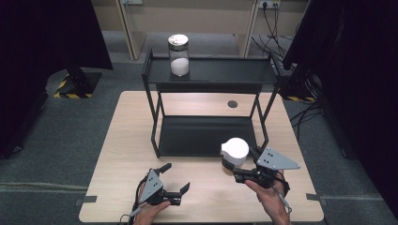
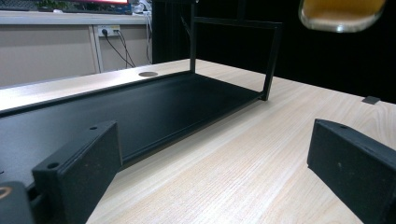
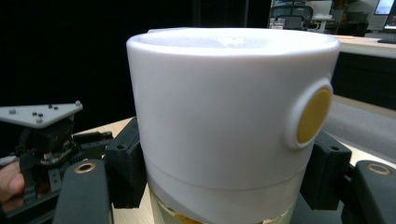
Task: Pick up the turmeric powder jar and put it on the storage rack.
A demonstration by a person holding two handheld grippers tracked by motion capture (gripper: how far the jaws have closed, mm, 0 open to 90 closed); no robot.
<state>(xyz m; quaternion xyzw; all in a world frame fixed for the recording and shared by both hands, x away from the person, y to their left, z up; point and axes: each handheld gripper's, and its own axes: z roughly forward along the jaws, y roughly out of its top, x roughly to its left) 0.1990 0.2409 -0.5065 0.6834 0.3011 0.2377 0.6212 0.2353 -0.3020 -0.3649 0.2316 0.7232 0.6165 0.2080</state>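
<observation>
A jar with a tall white lid [image 1: 234, 150] hangs just above the table's front right, in front of the black rack. My right gripper [image 1: 241, 158] is shut on it. In the right gripper view the black pads [image 3: 125, 170] press both sides of the jar [image 3: 224, 116], just under the lid, which carries a round yellow button. Yellowish contents show through the glass below. My left gripper [image 1: 175, 177] rests open near the front edge with nothing between its fingers. In the left gripper view its jaws [image 2: 215, 158] stand wide apart, and the base of the lifted jar [image 2: 343, 14] shows at top right.
A black two-tier rack [image 1: 211, 75] stands mid-table, its lower tray [image 2: 140, 107] bare. On its top shelf at the left is a glass jar of white powder [image 1: 179, 55]. A round cable hole [image 1: 232, 104] lies behind the rack. Dark curtains flank the table.
</observation>
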